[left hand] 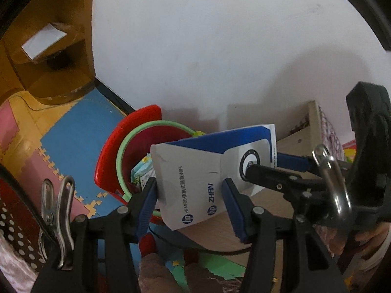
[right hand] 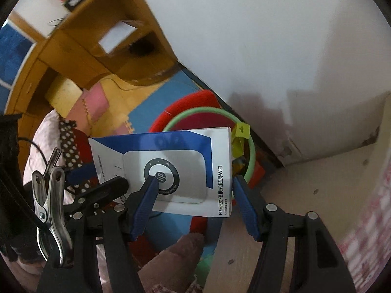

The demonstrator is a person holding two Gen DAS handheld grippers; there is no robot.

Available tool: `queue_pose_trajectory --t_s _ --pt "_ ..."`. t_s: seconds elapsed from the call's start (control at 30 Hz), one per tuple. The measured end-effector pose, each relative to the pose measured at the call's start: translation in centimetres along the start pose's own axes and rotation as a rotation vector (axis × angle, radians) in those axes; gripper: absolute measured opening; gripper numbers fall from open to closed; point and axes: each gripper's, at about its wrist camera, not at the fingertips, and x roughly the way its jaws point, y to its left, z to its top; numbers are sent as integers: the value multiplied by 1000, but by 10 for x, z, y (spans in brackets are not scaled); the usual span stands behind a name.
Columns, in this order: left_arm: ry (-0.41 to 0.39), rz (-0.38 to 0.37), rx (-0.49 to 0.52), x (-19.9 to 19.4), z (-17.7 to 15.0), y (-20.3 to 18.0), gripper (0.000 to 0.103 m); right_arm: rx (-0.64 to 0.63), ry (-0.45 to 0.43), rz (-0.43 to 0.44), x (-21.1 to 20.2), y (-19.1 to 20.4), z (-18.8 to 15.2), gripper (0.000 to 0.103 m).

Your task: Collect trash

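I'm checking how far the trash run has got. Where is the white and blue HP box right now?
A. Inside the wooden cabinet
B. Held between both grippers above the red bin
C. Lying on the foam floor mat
B: the HP box sits between both grippers' blue pads, over the red bin.

White box (left hand: 195,178) between 2 claws

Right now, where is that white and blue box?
The box is held between both hand-held grippers, just above the green-rimmed red bin by the wall.

Both wrist cams close, angled steeply down; share box (left hand: 195,175) (right hand: 171,168), red bin (left hand: 107,161) (right hand: 185,105).
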Motion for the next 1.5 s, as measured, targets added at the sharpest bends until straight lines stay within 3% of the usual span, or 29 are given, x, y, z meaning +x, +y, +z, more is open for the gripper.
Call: queue_pose_trajectory --t_s 0.2,0.43,0.93,1.17,1.5 --pt "39 -9 21 22 10 12 55 37 0 -23 10 -8 11 65" --pt "57 9 48 25 18 9 56 27 -45 -54 -7 3 6 65" --pt "18 145 -16 -26 13 -6 76 -5 -173 -93 -69 40 -51 65" --pt "22 188 1 -38 2 -20 76 -3 -237 -113 -87 44 -70 65" --pt "23 204 -10 -38 -3 -26 76 38 -243 -102 -88 36 -82 65"
